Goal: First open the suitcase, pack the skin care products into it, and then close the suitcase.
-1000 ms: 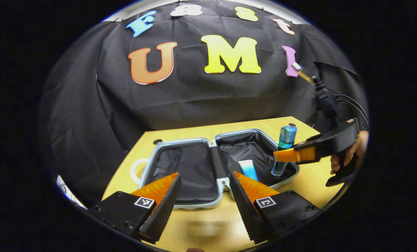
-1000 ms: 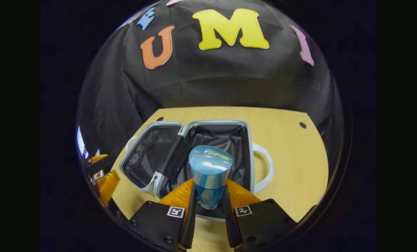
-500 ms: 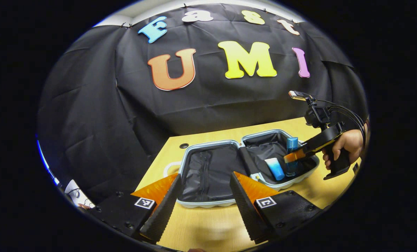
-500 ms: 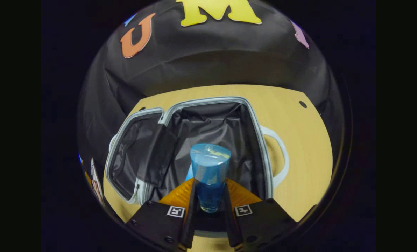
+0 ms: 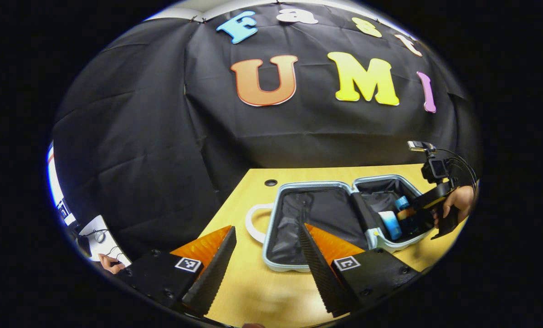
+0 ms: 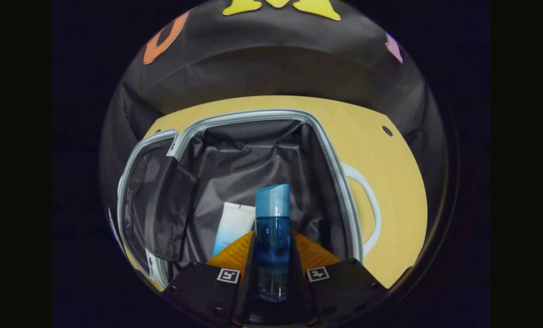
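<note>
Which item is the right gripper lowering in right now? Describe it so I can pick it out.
Find the open suitcase on the wooden table, then its black-lined half nearer the right gripper. Clamped there is the blue bottle: clear, blue-capped, unlike the white tube lying beside it.

Open suitcase [image 5: 326, 218] lying flat on the table [image 5: 253, 291], its two halves side by side. In the right gripper view, the bottle [image 6: 272, 237] lies inside the nearer half, between the fingers of the right gripper [image 6: 272, 273]; a tube [image 6: 233, 225] lies just left of it. Left gripper [image 5: 264, 269] stands before the suitcase, above the table.
</note>
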Available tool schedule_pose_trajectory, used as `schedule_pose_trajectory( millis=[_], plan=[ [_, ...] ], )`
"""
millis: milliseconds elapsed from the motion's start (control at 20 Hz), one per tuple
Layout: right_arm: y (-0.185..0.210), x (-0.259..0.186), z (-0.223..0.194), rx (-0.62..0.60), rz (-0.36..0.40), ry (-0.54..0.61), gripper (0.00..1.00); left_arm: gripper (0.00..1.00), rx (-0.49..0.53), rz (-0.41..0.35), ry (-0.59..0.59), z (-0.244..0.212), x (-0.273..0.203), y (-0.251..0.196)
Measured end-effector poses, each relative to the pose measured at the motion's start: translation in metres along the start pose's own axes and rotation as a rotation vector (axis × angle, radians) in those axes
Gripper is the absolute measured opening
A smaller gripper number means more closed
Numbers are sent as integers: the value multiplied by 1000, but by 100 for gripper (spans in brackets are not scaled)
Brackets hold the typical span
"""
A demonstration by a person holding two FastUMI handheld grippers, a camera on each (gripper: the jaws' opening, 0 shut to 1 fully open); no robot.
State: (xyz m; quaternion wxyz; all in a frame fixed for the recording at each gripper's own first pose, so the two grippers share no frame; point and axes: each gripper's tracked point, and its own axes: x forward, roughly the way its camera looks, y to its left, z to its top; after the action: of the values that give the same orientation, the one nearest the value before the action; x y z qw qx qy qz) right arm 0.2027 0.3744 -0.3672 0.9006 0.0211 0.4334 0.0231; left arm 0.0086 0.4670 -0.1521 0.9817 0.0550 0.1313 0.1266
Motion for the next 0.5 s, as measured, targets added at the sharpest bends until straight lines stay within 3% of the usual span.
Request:
schedule_pose_trajectory(
  millis=[150, 300, 450, 500],
  plan=[
    [2, -3, 5, 14, 20, -12, 39, 92, -125, 14, 44, -12, 16, 21],
    [4, -26, 20, -8, 43, -52, 40, 92, -330, 4, 93, -29, 39, 32],
    [11, -89, 59, -26, 122, -191, 69, 95, -601, -53, 140, -44, 65, 30],
    [10, -117, 72, -35, 153, -249, 70, 95, -689, -76, 152, -50, 73, 27]
  ],
)
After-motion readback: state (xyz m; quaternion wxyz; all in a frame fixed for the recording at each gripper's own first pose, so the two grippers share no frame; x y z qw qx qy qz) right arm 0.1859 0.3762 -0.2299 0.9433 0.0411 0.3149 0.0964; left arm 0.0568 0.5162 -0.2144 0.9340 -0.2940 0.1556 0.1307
